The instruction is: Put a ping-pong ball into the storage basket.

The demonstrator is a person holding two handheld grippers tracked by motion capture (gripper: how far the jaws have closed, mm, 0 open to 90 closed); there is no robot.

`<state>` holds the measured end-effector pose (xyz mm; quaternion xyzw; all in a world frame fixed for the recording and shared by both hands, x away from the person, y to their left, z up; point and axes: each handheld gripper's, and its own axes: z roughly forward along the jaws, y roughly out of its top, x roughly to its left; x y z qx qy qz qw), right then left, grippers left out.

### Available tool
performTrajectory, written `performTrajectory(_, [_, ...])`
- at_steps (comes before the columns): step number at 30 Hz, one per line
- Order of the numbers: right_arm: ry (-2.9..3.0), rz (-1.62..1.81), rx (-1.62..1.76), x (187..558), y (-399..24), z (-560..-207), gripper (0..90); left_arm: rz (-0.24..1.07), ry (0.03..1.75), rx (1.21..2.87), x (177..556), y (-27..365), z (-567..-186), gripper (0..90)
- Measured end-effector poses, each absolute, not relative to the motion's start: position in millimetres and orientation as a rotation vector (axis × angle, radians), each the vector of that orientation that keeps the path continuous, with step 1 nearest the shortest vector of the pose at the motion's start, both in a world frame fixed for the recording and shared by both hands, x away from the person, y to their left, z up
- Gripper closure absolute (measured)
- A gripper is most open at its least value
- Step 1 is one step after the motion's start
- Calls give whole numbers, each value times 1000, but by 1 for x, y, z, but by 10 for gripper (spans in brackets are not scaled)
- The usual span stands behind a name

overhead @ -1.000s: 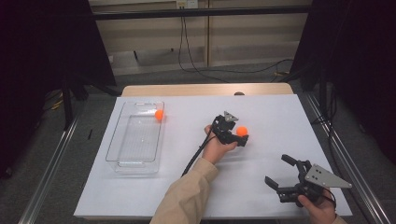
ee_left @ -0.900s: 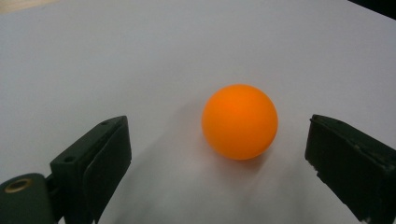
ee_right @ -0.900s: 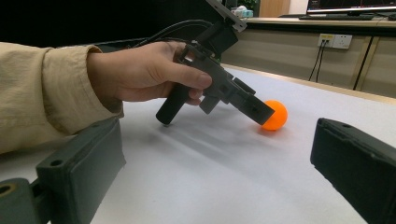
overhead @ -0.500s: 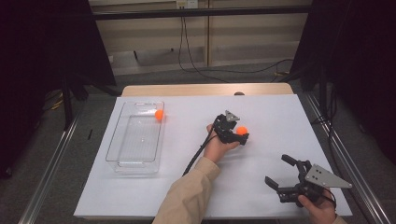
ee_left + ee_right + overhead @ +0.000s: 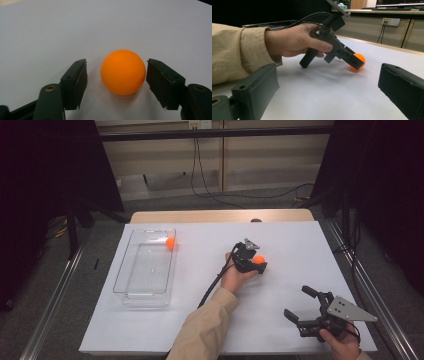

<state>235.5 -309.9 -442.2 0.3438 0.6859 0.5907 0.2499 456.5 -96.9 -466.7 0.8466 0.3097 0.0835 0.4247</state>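
An orange ball rests on the white table between the jaws of my left gripper. The jaws have just been closing around it. One pad is almost at the ball, and the other pad stands a gap away, so the gripper is still open. From above, the left gripper and its ball are at mid-table. My right gripper rests open near the front right edge with nothing between its jaws. It faces the left hand and the ball.
A clear plastic tray stands on the left part of the table, with a second orange ball in its far right corner. The left gripper's black cable trails along the beige sleeve.
The left gripper's jaws look a little narrower around the ball. Both hands, the tray and the ball in it stay where they were.
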Motion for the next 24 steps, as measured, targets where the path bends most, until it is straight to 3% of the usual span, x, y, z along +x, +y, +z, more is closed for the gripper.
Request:
performTrajectory(13, [1869,1607,935,235,-310,-442,24,171,770,2130,458,-99,-468,507])
performTrajectory(24, [1866,1606,937,235,-311,-442,24,144,775,2149,456,-95,-464,509])
